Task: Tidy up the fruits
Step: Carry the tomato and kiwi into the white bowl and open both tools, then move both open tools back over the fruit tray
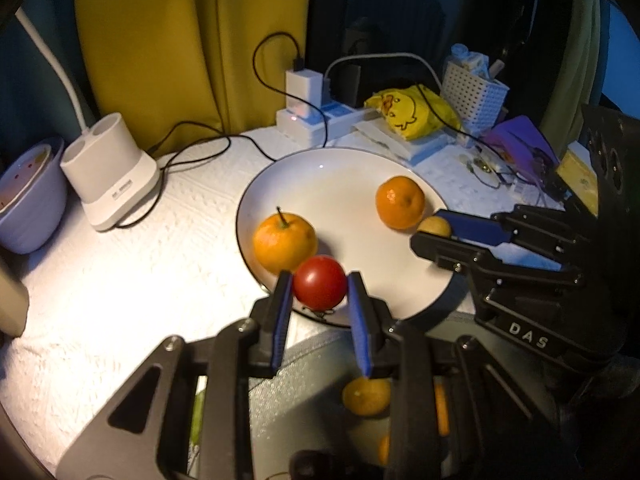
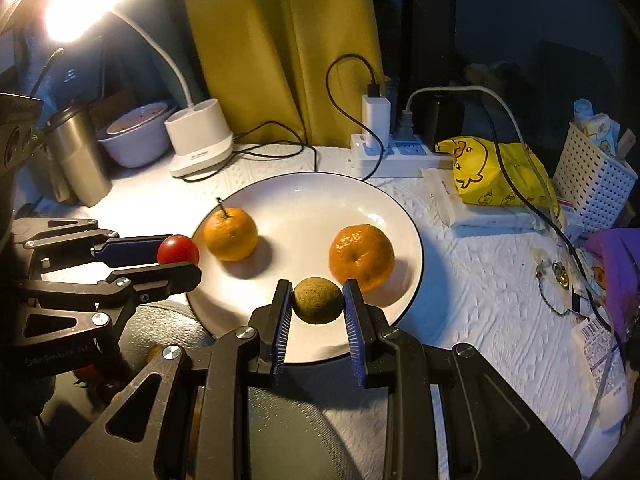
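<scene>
A white plate (image 1: 332,184) (image 2: 320,200) holds two oranges: one with a stem (image 1: 284,242) (image 2: 230,233) and one without (image 1: 399,202) (image 2: 362,257). My left gripper (image 1: 320,286) (image 2: 182,254) is shut on a red tomato (image 1: 319,282) (image 2: 178,249), held over the plate's near-left rim beside the stemmed orange. My right gripper (image 2: 318,300) (image 1: 434,230) is shut on a small yellow-green round fruit (image 2: 318,300) (image 1: 435,226), over the plate's near side, close to the stemless orange.
A grey container (image 1: 312,408) below the grippers holds more oranges (image 1: 366,395). A lamp base (image 1: 110,172) (image 2: 200,140), bowl (image 1: 28,200) (image 2: 134,134), steel tumbler (image 2: 78,156), power strip (image 2: 392,154), yellow bag (image 2: 496,176), white basket (image 2: 592,176) and cables ring the plate.
</scene>
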A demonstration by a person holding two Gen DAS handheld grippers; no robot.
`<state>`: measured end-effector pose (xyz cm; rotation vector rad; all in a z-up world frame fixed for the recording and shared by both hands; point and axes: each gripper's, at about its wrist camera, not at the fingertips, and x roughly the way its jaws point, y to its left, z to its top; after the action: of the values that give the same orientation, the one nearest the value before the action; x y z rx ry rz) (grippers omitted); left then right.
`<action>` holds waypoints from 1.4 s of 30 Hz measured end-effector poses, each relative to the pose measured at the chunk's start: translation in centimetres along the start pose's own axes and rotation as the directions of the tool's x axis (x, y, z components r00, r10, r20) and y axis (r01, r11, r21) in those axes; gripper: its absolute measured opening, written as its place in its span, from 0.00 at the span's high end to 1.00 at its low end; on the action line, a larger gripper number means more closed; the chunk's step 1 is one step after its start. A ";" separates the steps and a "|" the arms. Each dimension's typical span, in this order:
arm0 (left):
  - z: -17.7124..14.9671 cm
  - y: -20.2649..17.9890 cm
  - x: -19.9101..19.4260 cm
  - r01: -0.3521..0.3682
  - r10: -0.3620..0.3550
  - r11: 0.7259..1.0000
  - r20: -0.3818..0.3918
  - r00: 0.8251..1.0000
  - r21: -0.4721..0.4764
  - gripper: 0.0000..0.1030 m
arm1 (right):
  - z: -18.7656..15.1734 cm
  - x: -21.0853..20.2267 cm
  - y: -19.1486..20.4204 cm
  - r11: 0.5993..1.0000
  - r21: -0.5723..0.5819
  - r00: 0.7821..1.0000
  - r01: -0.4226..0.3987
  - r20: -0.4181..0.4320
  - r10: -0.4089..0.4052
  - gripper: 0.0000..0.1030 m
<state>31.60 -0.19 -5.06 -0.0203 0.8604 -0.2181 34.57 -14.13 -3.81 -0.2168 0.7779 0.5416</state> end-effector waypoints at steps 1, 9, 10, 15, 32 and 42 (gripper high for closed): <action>0.1 0.0 0.3 0.002 -0.002 1.000 -0.005 1.000 -0.001 0.73 | 0.0 0.2 -0.1 1.000 0.002 1.000 0.003 -0.005 -0.003 0.73; 0.6 0.7 2.0 0.003 -0.004 1.000 -0.044 0.999 -0.022 0.73 | 0.0 2.1 -0.7 1.000 0.011 0.999 0.030 -0.041 -0.029 0.73; 0.8 0.8 2.1 0.001 -0.002 1.000 -0.046 0.999 -0.025 0.73 | 0.1 2.2 -0.8 0.999 0.012 0.999 0.037 -0.037 -0.036 0.73; 1.4 1.2 2.3 0.001 -0.004 0.999 -0.044 0.999 -0.052 0.72 | 0.3 2.9 -1.3 0.998 0.030 0.998 0.048 -0.037 -0.047 0.73; 1.3 1.9 -0.5 0.004 -0.003 0.996 0.011 1.000 -0.091 0.70 | 1.0 1.5 -0.8 0.997 0.035 0.998 0.064 0.006 -0.064 0.73; 0.1 2.3 -3.3 0.010 -0.004 0.992 0.048 0.999 -0.123 0.67 | 0.3 -0.5 0.1 0.998 0.040 0.998 0.053 0.021 -0.054 0.73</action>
<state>30.04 2.69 -2.75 -0.1429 0.8258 -0.1703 34.39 -14.10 -3.20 -0.1947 0.7590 0.4769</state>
